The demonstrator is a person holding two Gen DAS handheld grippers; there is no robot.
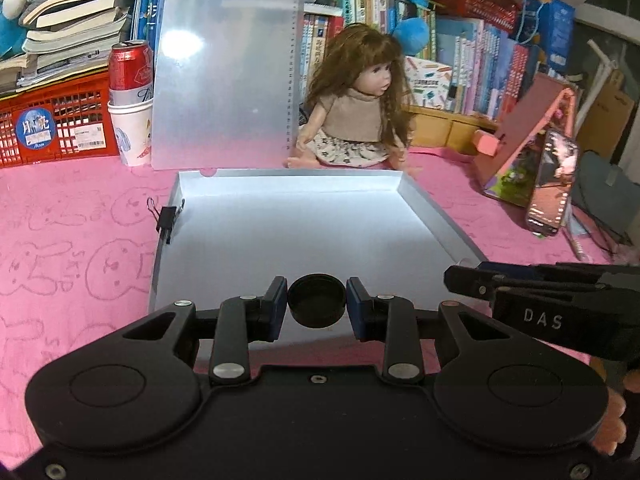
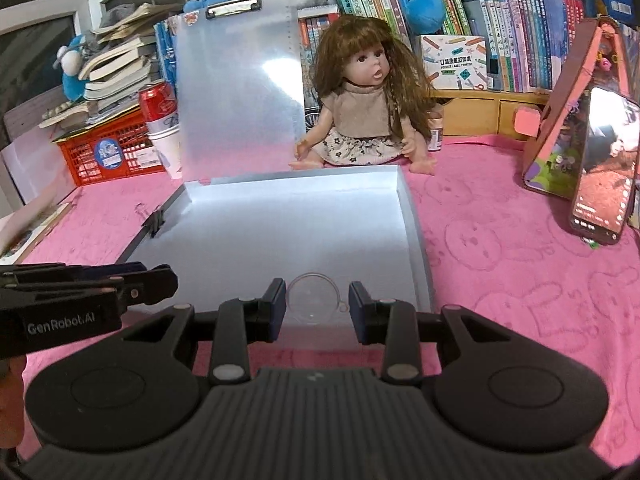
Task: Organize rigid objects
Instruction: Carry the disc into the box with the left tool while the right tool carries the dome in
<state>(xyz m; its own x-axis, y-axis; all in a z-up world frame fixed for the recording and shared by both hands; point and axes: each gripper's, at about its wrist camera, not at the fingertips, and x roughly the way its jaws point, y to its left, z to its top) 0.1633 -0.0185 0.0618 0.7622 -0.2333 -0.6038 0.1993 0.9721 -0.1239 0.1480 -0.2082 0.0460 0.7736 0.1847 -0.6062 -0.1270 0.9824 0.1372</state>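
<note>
1. Pink towel cloth (image 1: 72, 240) covered the desk, with books, plush toys and a doll (image 1: 356, 108) far ahead of both grippers.
2. Just ahead lay an open grey case (image 1: 280, 240), lid (image 1: 224, 76) standing upright at the far side.
3. Left gripper (image 1: 317, 306) was closed on a black cap (image 1: 317, 306), pads touching both sides, above the near edge of the case.
4. Right gripper (image 2: 317, 306) hung around a clear round lid (image 2: 314, 298); a thin gap seemed to remain at the right pad, so grip could not be told.
5. Probably best to lower each piece flat onto the case floor, apart from each other, then release slowly.
6. Grippers were close side by side; risk of bumping.
7. Binder clip (image 1: 168, 218) sat on the left wall, phone (image 2: 604, 168) leaned far right, red can (image 1: 130, 72) far left; none blocked the way.
</note>
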